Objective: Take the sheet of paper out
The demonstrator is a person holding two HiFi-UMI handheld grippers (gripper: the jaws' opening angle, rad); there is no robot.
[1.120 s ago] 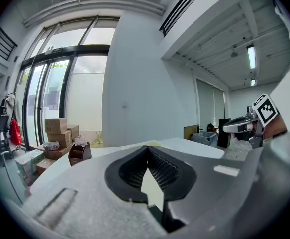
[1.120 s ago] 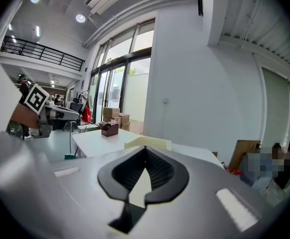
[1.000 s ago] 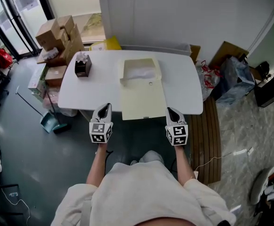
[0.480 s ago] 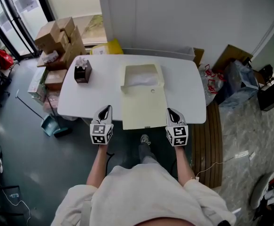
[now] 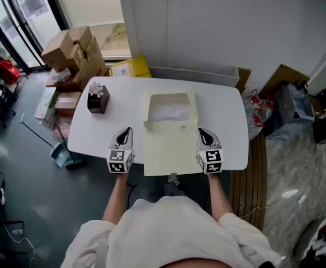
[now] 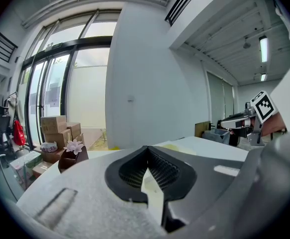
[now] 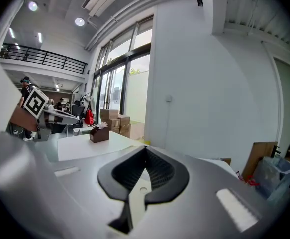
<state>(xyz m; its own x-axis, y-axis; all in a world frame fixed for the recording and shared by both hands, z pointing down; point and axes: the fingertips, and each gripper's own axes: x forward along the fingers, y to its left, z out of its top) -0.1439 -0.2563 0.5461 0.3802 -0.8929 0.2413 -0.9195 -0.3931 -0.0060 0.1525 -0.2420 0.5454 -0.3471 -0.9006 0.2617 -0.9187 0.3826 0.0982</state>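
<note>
The biggest thing before me is the white rounded-corner desk [image 5: 123, 102], standing close to a pale wall. Off the desk's far left corner a stack of brown cardboard boxes [image 5: 73, 46] sits on the floor. Along the desk's middle lies a large pale-yellow paper envelope [image 5: 171, 152], its flap folded open toward the desk's far edge and its near end reaching the desk's front edge. The white sheet of paper [image 5: 168, 114] is inside that envelope, showing only at the open mouth, about midway between the desk's front and far edges. My left claw [image 5: 127, 131] hangs over the desk's front left part, apart from the envelope. Its black pads are pressed together at the tips with nothing between them. My right claw [image 5: 201, 132] is over the desk's front right part, just beside the envelope's right edge, and its pads are likewise closed on nothing. I cannot tell whether either claw touches the desk. A small dark-brown tissue box [image 5: 98, 101] with a white tissue poking out stands near the desk's far left corner. On the floor off the desk's left end lies a blue dustpan [image 5: 59, 155].
</note>
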